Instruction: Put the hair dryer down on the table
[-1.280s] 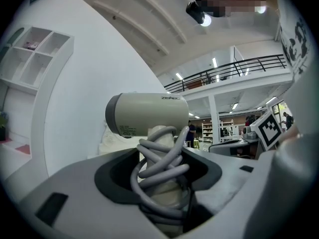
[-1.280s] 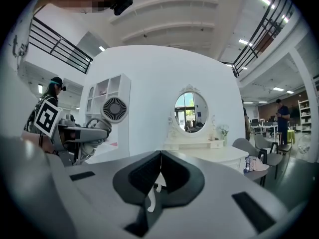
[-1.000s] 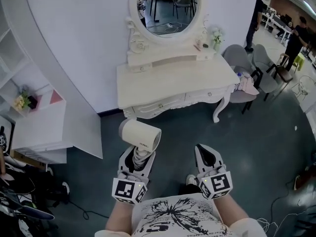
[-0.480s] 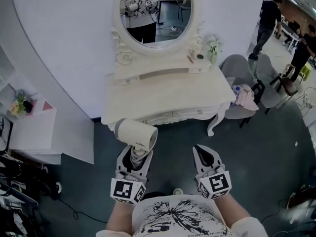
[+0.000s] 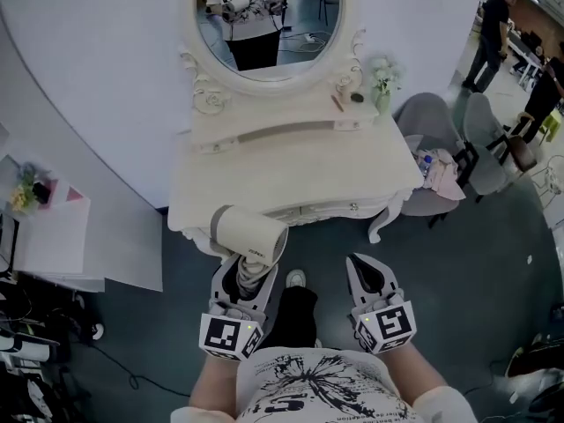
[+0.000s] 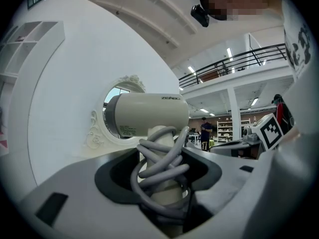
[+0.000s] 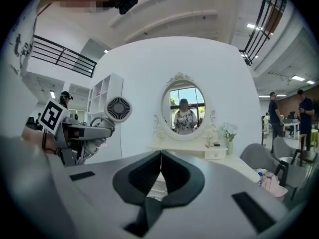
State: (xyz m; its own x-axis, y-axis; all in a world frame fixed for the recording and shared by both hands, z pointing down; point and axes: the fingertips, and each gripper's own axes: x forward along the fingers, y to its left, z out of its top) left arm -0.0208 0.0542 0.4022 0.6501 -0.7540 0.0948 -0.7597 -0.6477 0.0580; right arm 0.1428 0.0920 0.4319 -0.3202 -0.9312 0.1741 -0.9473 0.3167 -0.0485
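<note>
A cream hair dryer [image 5: 249, 234] with its grey cord wound round the handle [image 6: 162, 158] stands upright in my left gripper [image 5: 246, 276], which is shut on the handle. In the head view its barrel overlaps the front edge of the white dressing table [image 5: 291, 174]. The left gripper view shows the barrel [image 6: 147, 114] sideways above the jaws. My right gripper [image 5: 366, 267] is beside it, to the right, shut with nothing in it; its jaws [image 7: 161, 156] meet at the tips. The dryer's grille [image 7: 118, 108] shows at the left of the right gripper view.
An oval mirror [image 5: 269, 20] stands on the table's back, with a small flower vase [image 5: 382, 76] and small items at its right. Grey chairs [image 5: 432, 117] stand right of the table, a white shelf unit [image 5: 53, 236] to the left. People [image 5: 491, 25] stand far right.
The dressing table has come closer in the head view. The dryer, still held in the left gripper, now overlaps the table's front edge. Both grippers keep their pose.
</note>
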